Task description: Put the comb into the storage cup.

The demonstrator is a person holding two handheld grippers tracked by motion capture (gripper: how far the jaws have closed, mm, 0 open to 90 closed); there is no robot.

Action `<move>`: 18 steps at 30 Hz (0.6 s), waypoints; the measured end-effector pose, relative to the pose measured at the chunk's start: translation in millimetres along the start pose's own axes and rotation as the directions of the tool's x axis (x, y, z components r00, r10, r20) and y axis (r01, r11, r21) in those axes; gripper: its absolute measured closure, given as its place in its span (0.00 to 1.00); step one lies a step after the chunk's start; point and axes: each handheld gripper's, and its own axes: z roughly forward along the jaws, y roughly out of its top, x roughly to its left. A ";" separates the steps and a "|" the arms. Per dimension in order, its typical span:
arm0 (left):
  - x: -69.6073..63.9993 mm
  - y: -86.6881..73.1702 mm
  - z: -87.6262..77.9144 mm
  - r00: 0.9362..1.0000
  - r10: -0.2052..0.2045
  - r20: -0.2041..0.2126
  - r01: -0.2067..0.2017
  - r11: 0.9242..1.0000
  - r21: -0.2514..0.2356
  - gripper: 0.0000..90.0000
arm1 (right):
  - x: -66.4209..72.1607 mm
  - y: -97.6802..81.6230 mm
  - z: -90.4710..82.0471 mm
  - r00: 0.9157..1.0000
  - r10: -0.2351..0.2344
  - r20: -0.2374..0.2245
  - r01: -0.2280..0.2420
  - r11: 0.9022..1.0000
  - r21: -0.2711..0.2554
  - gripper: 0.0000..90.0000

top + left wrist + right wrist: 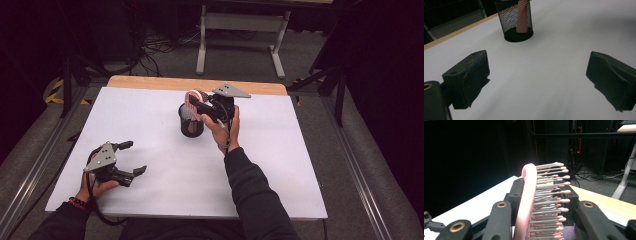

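A smooth white sheet (165,165) is covering the table, with a strip of pale wood (150,82) showing along its far edge and grey carpet lying beyond. Near the far middle, a round black wire-mesh cup (190,123) is standing upright. The right gripper (200,106) is clamping a pink plastic hairbrush (527,202) by its head, jaws pressing on the back and on the bristle side; the thin metal pins are ending in rounded pink tips. The brush handle is reaching down inside the cup. At the near left, the left gripper (131,157) is resting released, its blocky matte jaws spread wide over bare sheet.
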 end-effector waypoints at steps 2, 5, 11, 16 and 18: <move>-0.1 0.0 0.0 1.000 0.000 0.000 0.000 1.000 0.001 0.06 | -0.1 -0.3 -0.5 1.000 0.000 0.008 0.000 1.000 0.002 0.69; -0.1 -0.1 0.2 1.000 0.000 0.000 0.000 1.000 0.001 0.06 | -1.5 -1.2 -1.2 1.000 -0.004 0.015 0.004 1.000 0.004 0.69; -0.1 -0.1 0.3 1.000 0.000 -0.001 0.000 1.000 0.003 0.06 | -3.8 -2.3 -2.9 1.000 -0.001 0.028 0.001 1.000 0.011 0.67; -0.1 -0.3 0.8 1.000 -0.001 -0.001 0.001 1.000 0.005 0.06 | -4.8 -4.9 -4.4 0.999 -0.010 0.033 0.009 1.000 0.027 0.61; -0.4 -0.4 0.9 1.000 -0.001 -0.003 0.001 1.000 0.005 0.06 | -5.8 -6.9 -5.0 0.999 -0.006 0.036 0.005 1.000 0.029 0.60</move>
